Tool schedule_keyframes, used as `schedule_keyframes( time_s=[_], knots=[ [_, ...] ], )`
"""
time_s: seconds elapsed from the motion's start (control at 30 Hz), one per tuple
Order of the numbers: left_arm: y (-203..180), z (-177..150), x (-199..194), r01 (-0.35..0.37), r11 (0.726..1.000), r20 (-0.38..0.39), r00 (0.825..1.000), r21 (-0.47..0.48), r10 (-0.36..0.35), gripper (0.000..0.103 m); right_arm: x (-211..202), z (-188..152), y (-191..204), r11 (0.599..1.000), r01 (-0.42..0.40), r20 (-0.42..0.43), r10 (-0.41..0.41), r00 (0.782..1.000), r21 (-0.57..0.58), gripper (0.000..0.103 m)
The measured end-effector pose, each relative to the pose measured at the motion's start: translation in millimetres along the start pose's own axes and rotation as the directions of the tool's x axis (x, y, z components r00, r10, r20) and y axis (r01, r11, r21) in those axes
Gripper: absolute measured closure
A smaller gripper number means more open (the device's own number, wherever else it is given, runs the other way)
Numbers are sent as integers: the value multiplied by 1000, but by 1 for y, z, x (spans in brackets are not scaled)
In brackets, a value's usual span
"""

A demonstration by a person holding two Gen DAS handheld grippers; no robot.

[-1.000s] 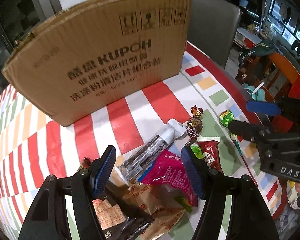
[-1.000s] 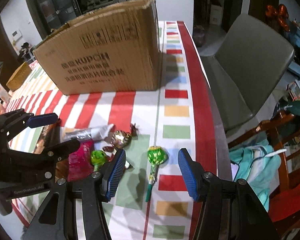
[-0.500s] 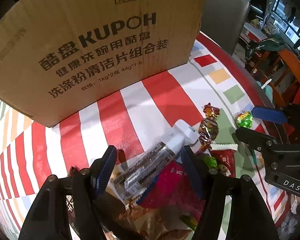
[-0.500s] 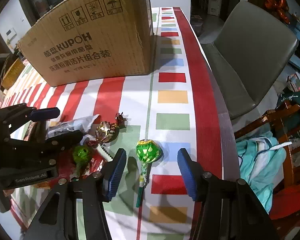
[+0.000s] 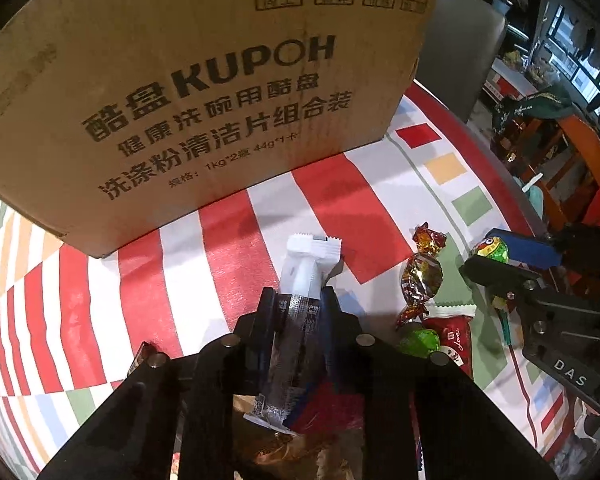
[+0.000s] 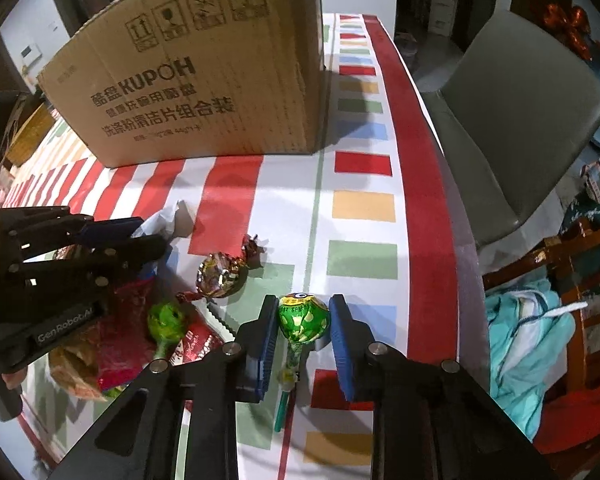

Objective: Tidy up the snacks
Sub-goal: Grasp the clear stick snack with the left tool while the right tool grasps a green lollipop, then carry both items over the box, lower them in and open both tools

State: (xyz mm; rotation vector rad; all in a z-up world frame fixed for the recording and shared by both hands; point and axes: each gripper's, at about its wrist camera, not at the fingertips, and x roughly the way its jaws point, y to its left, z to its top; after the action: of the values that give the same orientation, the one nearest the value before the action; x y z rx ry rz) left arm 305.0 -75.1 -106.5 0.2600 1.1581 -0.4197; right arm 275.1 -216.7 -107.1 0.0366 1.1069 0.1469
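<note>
Green-wrapped lollipop (image 6: 303,318) is being gripped by the right claw (image 6: 303,322), just closed, while a silver-and-white snack stick (image 5: 300,300) is being pinched by the left claw (image 5: 299,312), likewise just closed.

Both wrist views close above striped tablecloth (image 6: 228,192), tilted steeply down, facing cardboard box (image 5: 204,92). Shared: box, foil candy (image 5: 420,276), each other's gripper at frame edge.

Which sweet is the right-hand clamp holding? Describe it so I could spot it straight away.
Start at the big cardboard box on the striped tablecloth; the snacks lie in front of it. Nearest the table's red border, the right gripper is shut on a lollipop with a green, white-spotted wrapper and green stick. The other green lollipop lies on the heap of packets.
</note>
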Motion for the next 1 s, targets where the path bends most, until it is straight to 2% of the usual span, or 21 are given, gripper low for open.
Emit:
schedule_keyframes(
  time_s=[0.43,0.7,1.0],
  knots=[
    [16,-4,-46,-1,997,123,992,-72,10,84,-38,15,25,998,-1,113,9,994,-65,76],
    [21,-5,-83,7,994,213,977,-108,16,84,-62,24,40,995,-20,173,36,984,-95,76],
    [25,-2,-125,19,990,305,952,-140,25,84,-95,39,55,992,-40,252,70,965,-123,76]
  ],
)
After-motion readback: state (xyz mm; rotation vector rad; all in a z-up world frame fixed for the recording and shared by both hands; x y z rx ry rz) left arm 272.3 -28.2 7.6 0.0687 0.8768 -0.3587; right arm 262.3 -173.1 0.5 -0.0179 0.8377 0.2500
